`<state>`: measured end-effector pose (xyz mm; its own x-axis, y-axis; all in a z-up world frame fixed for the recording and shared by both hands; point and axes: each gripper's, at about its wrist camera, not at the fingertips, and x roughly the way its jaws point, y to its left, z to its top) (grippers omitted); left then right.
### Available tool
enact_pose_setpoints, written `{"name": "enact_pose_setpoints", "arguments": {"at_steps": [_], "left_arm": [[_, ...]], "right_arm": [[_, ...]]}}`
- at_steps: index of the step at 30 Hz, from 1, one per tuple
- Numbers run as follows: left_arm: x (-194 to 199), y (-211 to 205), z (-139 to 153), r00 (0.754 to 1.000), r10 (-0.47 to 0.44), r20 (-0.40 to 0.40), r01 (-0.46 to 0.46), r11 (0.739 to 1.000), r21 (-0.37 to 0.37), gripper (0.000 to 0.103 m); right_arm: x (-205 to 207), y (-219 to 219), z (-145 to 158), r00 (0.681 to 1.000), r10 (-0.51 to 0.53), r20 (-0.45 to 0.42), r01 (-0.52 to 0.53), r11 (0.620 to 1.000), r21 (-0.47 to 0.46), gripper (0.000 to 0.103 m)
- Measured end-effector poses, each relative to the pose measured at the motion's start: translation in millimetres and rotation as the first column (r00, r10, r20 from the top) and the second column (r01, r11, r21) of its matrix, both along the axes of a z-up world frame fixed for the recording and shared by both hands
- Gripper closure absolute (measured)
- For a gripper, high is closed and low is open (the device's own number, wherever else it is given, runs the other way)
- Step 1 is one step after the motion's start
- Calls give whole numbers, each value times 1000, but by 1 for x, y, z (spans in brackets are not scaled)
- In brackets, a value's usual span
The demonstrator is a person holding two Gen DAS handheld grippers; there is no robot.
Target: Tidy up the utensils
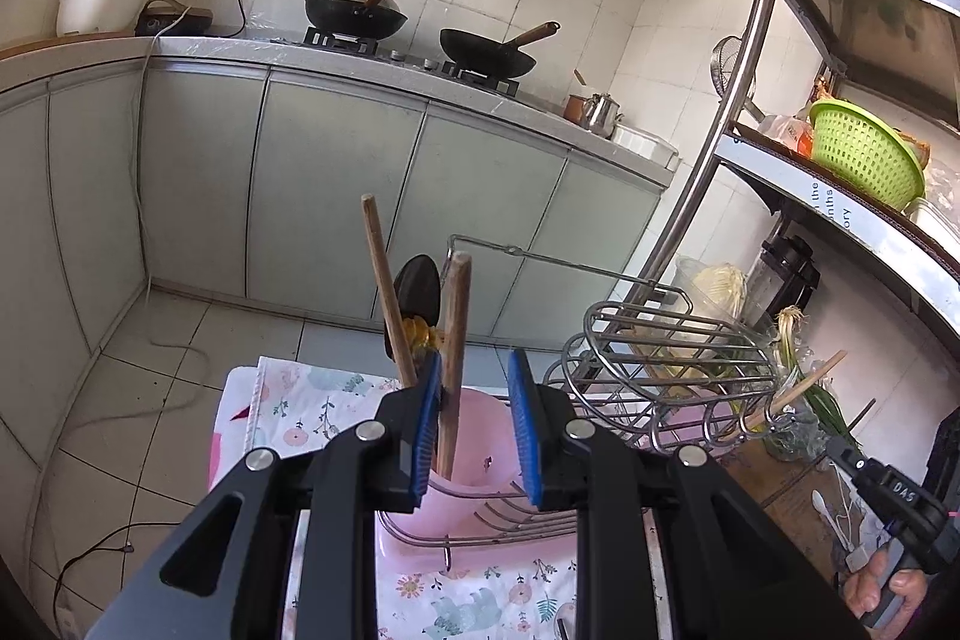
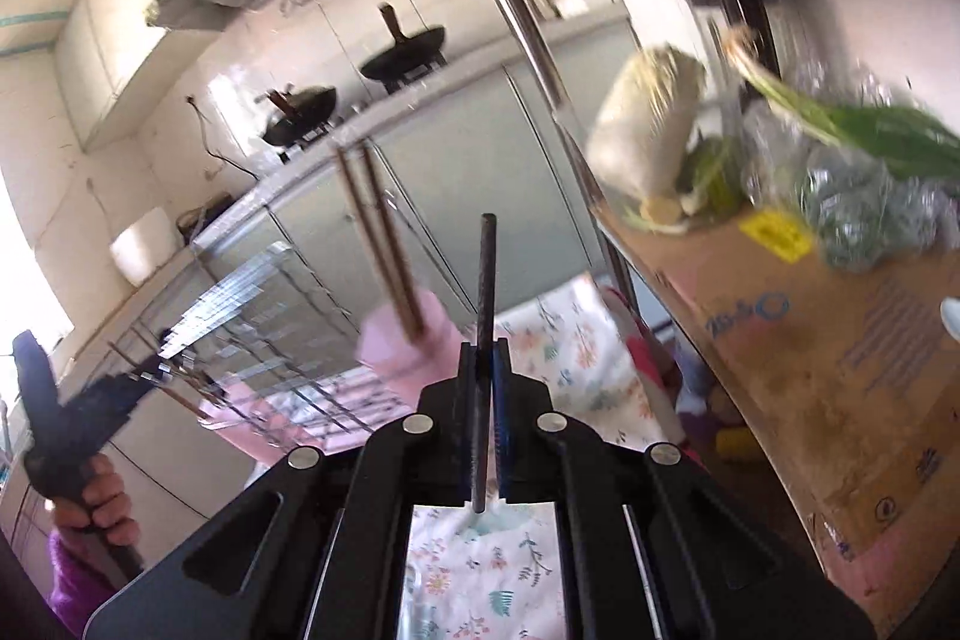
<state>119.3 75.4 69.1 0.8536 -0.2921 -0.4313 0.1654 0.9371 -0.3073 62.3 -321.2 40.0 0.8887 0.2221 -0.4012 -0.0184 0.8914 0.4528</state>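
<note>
A thin dark chopstick point(image 2: 485, 340) is being pinched near mid-length by the fully closed right gripper point(image 2: 483, 400), raised near the pink holder point(image 2: 408, 346). Light, stiff and slippery, it is probably best gripped centrally. The left gripper point(image 1: 474, 430) is being held partly open around a wooden handle point(image 1: 451, 370) standing in that holder, its grip uncertain.

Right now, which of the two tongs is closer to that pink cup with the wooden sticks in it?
Left. The left tongs straddle the pink cup's rim, one pad against a wooden stick. The right tongs are off to its side, shut on a dark chopstick.
</note>
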Motion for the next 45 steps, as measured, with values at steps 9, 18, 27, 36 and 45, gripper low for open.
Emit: {"name": "enact_pose_setpoints", "arguments": {"at_steps": [9,18,27,36,45], "left_arm": [[-6,0,1,1000,-15,16,16,1000,-13,82],[-7,2,-1,1000,-18,15,19,1000,-23,82],[-7,3,-2,1000,-18,13,18,1000,-23,82],[-9,2,-1,1000,-22,17,22,999,-32,82],[-8,2,-2,1000,-14,15,14,1000,-22,82]], "right_arm": [[-16,19,52,985,31,171,-26,999,-33,98],[1,60,70,950,8,311,59,977,-205,98],[18,72,36,980,-12,198,62,967,-248,98],[49,44,15,996,-66,-65,59,993,-106,97],[102,46,20,986,33,-163,-55,989,-135,98]]}}
